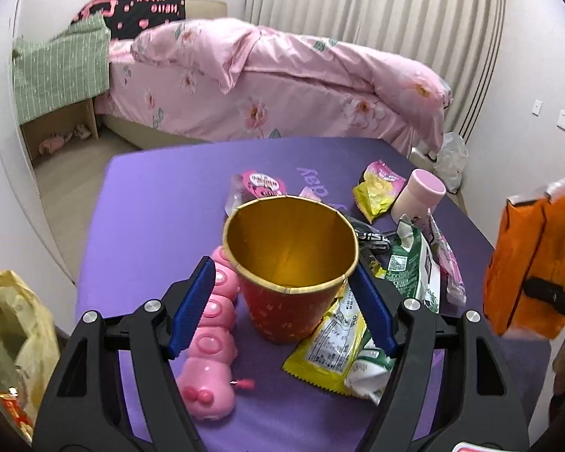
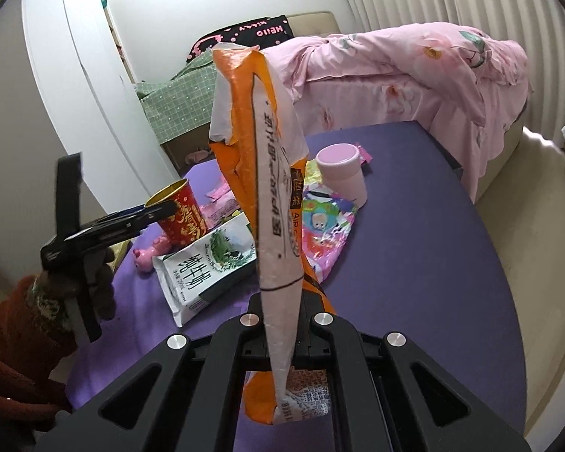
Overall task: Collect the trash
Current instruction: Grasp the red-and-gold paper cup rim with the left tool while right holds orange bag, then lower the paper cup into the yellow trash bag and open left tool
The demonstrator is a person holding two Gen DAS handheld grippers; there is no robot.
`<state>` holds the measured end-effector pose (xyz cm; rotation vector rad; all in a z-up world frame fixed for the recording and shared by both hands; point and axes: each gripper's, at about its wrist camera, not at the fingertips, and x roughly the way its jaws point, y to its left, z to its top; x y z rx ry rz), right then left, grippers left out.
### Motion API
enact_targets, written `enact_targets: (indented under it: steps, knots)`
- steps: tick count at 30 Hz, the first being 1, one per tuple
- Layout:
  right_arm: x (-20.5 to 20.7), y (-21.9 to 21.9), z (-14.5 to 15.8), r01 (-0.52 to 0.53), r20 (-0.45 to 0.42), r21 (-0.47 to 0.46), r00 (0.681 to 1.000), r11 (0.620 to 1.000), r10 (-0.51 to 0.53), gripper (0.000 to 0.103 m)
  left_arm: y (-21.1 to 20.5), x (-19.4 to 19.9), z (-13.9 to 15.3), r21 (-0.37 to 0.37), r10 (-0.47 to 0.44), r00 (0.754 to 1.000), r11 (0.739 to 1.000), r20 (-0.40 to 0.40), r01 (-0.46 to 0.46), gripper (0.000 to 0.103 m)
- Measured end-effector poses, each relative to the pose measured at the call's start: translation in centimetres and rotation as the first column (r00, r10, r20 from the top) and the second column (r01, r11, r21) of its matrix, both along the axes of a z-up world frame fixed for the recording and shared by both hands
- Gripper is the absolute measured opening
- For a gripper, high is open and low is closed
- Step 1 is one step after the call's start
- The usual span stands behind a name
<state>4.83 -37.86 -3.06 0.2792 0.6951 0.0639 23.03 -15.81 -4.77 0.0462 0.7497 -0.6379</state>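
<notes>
Straddling the red paper cup (image 1: pixel 290 263) at counter centre, with the left gripper (image 1: pixel 282 309) spread wide, blue pads (image 1: pixel 192 309) off the walls at 9 and 3 o'clock, nothing clamped. Standing upright, gold inside, apparently empty; likely next pick. Pinched meanwhile in the right gripper (image 2: pixel 282 320), closed on the orange snack bag (image 2: pixel 260 158), held aloft well above the purple counter (image 2: pixel 414 245). Crowding the cup: pink caterpillar toy (image 1: pixel 211 324) touching at 8 o'clock, yellow wrapper (image 1: pixel 331 346) tucked against the base at 4 o'clock, green-and-white milk pouch (image 1: pixel 410 267) at 3 o'clock. Farther out, at 1 o'clock, a pink lidded jar (image 1: pixel 420 196) and a yellow-pink packet (image 1: pixel 376 192); at 12 o'clock a pink sealed snack cup (image 1: pixel 261 184). At 8 o'clock off the counter edge, a yellow plastic bag (image 1: pixel 15 331), probably the trash sack. Risks: crushing the thin cup by closing hard; tipping it by closing off-centre; trapping the toy or the yellow wrapper under a pad and dragging along a non-trash item; losing the orange bag if the pinch slackens.
</notes>
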Motion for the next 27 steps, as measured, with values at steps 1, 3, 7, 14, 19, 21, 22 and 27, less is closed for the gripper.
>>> enact_targets:
  steps: [1, 3, 7, 14, 19, 21, 22, 27]
  knots:
    - [0.0, 0.3, 0.0, -0.002, 0.001, -0.004, 1.0, 1.0, 0.002, 0.003, -0.1, 0.2, -0.1, -0.002, 0.001, 1.0, 1.0, -0.013, -0.001, 0.068]
    - [0.0, 0.7, 0.1, -0.005, 0.007, -0.006, 1.0, 1.0, 0.005, 0.003, -0.3, 0.6, -0.3, -0.012, 0.006, 0.999, 1.0, -0.04, -0.007, 0.058]
    - [-0.2, 1.2, 1.0, -0.009, 0.034, -0.003, 0.999, 1.0, 0.009, 0.003, 0.6, -0.2, 0.8, -0.048, 0.019, 1.0, 0.999, -0.025, -0.02, 0.054]
    - [-0.3, 3.0, 3.3, -0.045, 0.092, -0.035, 0.995, 0.998, 0.048, 0.003, 4.6, -4.2, 5.4, -0.064, 0.053, 0.997, 0.997, 0.062, -0.049, 0.053]
    - [0.2, 5.7, 4.8, -0.096, 0.127, -0.063, 0.987, 0.993, 0.103, 0.003, 8.3, -7.2, 7.7, -0.05, 0.111, 0.986, 0.993, 0.122, -0.105, 0.054]
    - [0.6, 7.1, 5.1, -0.12, 0.133, -0.069, 0.983, 0.99, 0.128, 0.003, 10.0, -8.2, 8.3, -0.049, 0.137, 0.982, 0.99, 0.133, -0.132, 0.054]
    - [0.9, 7.7, 5.2, -0.133, 0.134, -0.071, 0.981, 0.989, 0.141, 0.003, 11.0, -8.7, 8.6, -0.046, 0.155, 0.978, 0.988, 0.137, -0.15, 0.054]
    - [2.4, 11.5, 5.5, -0.208, 0.131, -0.081, 0.967, 0.975, 0.217, 0.003, 14.6, -9.7, 8.5, -0.028, 0.22, 0.965, 0.975, 0.14, -0.219, 0.054]
